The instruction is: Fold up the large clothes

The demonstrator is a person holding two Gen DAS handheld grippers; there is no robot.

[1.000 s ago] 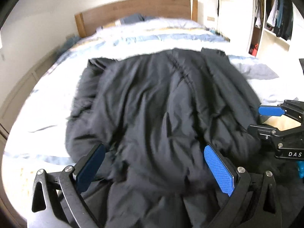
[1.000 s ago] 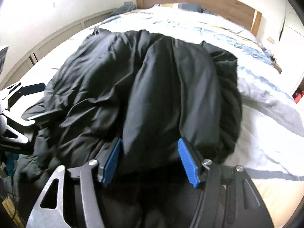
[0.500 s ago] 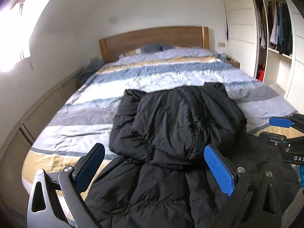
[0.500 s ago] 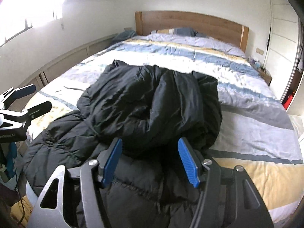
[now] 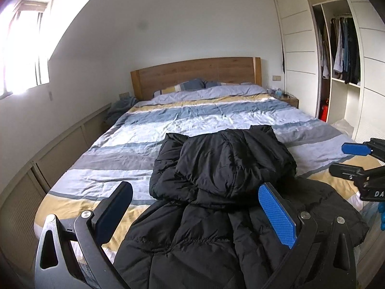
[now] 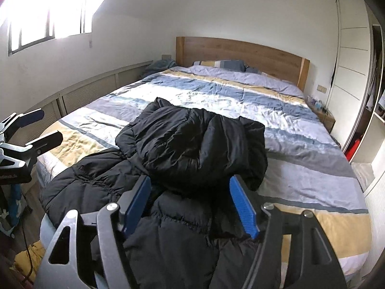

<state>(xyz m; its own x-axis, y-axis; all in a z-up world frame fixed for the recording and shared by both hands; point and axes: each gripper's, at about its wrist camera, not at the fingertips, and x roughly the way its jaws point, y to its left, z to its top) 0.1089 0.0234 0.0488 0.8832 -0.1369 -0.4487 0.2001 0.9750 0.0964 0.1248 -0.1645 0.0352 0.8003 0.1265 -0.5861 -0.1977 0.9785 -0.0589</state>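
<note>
A bedroom holds a bed with a striped duvet (image 5: 211,118) and wooden headboard (image 5: 195,74). At its foot lies a black puffer jacket (image 5: 216,192), quilted and rumpled, its upper part folded back over the lower. The left gripper (image 5: 196,214) hangs released above it; the right gripper (image 6: 190,204) is opening, its jaws gripping nothing.

Striped duvet (image 5: 204,120) covers bed below wooden headboard (image 5: 192,72); open wardrobe (image 5: 341,55) beside.
</note>
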